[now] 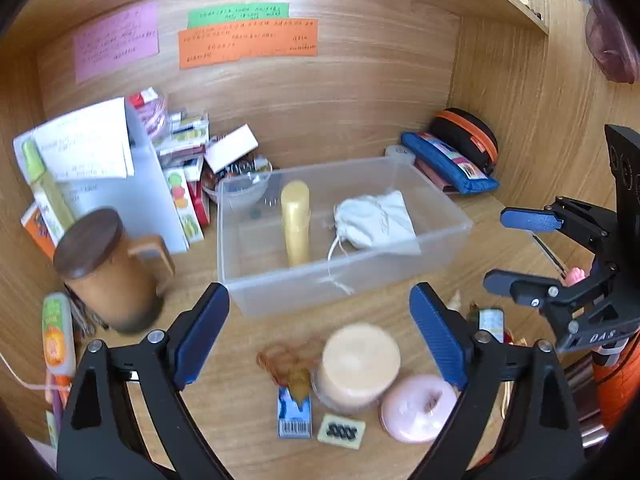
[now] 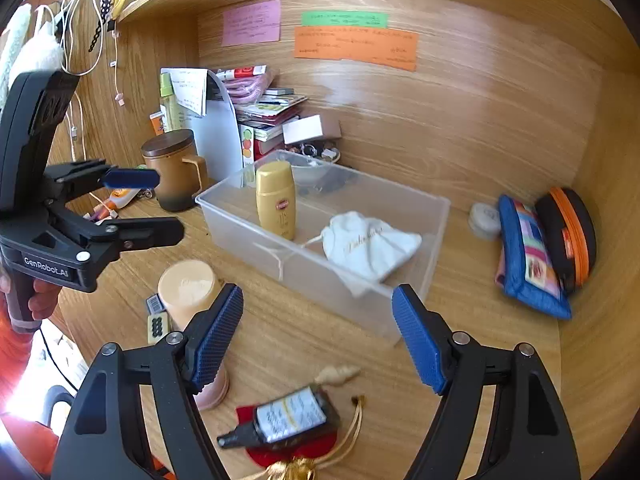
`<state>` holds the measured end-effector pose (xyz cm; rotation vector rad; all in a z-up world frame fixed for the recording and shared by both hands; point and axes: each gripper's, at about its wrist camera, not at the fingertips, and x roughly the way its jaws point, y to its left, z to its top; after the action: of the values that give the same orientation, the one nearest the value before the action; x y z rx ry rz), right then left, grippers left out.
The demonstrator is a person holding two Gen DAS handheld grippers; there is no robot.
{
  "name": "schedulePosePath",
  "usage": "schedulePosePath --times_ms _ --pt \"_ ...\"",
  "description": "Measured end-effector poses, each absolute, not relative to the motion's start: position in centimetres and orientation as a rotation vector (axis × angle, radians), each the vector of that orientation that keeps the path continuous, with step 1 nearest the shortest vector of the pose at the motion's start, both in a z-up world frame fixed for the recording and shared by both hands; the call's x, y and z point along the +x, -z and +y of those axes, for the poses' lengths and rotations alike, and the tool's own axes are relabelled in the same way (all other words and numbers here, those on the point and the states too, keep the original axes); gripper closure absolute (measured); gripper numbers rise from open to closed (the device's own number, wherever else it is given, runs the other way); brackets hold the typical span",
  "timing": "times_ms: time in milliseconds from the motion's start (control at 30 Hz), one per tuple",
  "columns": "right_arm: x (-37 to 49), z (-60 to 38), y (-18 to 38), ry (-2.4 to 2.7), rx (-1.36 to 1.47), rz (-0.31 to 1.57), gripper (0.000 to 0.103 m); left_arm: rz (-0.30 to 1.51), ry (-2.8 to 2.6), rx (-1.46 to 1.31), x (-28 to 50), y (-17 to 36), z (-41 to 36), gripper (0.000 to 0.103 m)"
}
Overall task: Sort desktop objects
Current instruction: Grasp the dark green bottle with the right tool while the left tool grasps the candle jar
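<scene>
Both grippers, left (image 1: 320, 336) and right (image 2: 318, 334), hover with fingers spread and empty over the table's front edge, where the small dark bottle (image 2: 286, 420) lies on its side, probably light, stiff and slippery, best pinched across its labelled body.

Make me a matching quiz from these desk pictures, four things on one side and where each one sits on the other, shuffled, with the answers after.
Things:
1. gold bottle
2. brown mug
3. blue pouch
4. small dark bottle

Places:
A. against the right-hand wall of the desk
B. standing inside the clear bin
C. lying on a red pad near the desk's front edge
D. left of the bin, on the desk

Pairs: 1-B, 2-D, 3-A, 4-C
</scene>
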<state>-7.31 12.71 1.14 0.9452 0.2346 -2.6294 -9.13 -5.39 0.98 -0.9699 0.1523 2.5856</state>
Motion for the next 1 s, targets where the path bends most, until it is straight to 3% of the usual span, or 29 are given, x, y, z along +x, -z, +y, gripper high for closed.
schedulePosePath --times_ms 100,200,567,1000 --pt "-6.2 13.4 -0.7 2.658 0.961 0.203 0.028 0.121 -2.57 -0.988 -8.3 -0.1 -6.0 0.01" --pt "-5.3 13.8 -0.1 2.683 0.968 0.184 0.02 0.098 -2.561 -1.013 -7.8 0.8 -6.5 0.01" --pt "-2.9 15.0 3.1 2.674 1.045 0.085 0.02 0.077 -2.466 -1.091 -6.7 4.4 -5.4 0.01" --pt "-4.6 14.4 7.0 2.6 1.167 0.133 0.02 0.037 -2.41 -1.161 -8.4 6.8 -4.1 0.01"
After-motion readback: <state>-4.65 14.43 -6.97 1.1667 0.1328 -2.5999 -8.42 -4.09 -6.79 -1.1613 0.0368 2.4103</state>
